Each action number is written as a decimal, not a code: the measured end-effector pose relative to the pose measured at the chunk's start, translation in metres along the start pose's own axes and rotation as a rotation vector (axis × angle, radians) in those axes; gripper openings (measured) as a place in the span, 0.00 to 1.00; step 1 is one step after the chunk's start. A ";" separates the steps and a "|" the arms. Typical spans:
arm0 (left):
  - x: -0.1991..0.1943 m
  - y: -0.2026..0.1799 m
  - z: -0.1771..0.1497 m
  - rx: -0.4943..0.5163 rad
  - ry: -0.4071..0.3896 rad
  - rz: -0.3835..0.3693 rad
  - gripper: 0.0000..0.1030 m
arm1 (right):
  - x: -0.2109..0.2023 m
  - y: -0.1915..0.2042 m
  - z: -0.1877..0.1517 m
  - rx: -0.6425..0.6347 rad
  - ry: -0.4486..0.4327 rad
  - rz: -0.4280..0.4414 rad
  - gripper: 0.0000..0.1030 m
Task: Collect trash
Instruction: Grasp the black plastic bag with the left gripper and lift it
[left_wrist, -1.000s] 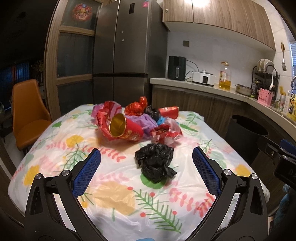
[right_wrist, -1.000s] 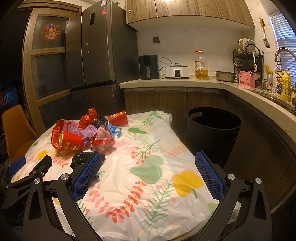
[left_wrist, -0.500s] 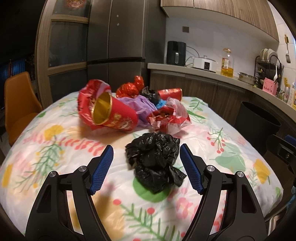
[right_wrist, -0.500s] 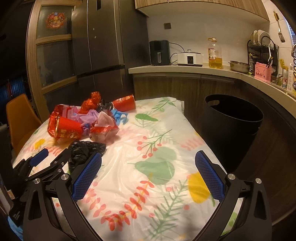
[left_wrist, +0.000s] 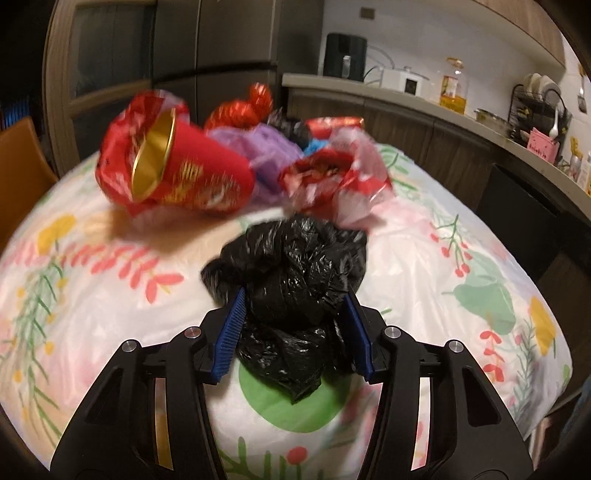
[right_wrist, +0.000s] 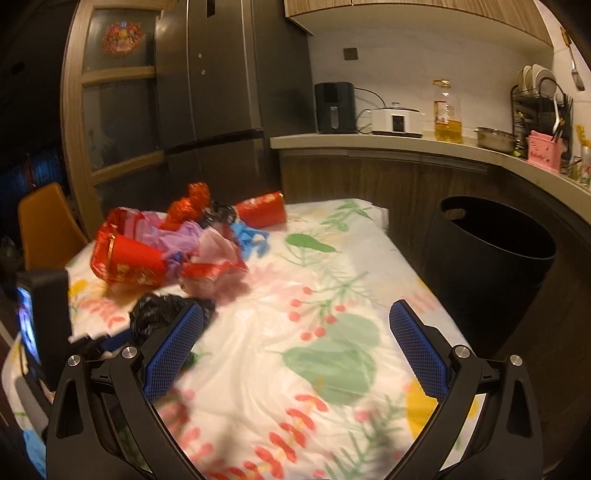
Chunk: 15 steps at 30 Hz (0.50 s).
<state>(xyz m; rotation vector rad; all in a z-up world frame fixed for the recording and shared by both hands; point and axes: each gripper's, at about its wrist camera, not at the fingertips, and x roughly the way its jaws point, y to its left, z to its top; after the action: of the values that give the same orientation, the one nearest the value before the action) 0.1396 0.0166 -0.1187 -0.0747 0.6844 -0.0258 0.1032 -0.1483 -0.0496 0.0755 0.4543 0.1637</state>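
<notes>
While its jaws close, left gripper (left_wrist: 293, 314) astride black bag (left_wrist: 295, 273), pads touching

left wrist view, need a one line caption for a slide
Left gripper closing around a crumpled black plastic bag on the floral tablecloth.

Left gripper (left_wrist: 293, 328): jaws have just been closing, pads touching both flanks of the black bag (left_wrist: 295, 273). Right gripper (right_wrist: 295, 339): jaws wide, empty, right of the bag

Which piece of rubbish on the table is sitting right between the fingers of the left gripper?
The crumpled black plastic bag. It lies apart from the red-and-purple heap, nearest the camera, between the blue fingers.
</notes>
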 end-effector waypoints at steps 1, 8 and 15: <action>0.001 0.002 -0.001 -0.008 0.002 -0.008 0.49 | 0.001 0.002 0.001 -0.009 -0.015 0.008 0.95; 0.003 0.000 -0.003 0.003 0.013 -0.009 0.53 | 0.024 0.011 0.006 -0.054 0.023 0.057 0.95; 0.003 0.003 -0.002 -0.010 0.009 -0.011 0.49 | 0.047 0.013 0.017 -0.045 0.026 0.057 0.95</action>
<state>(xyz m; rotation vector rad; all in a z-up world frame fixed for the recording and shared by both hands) 0.1409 0.0192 -0.1219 -0.0879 0.6932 -0.0333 0.1505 -0.1278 -0.0527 0.0422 0.4742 0.2306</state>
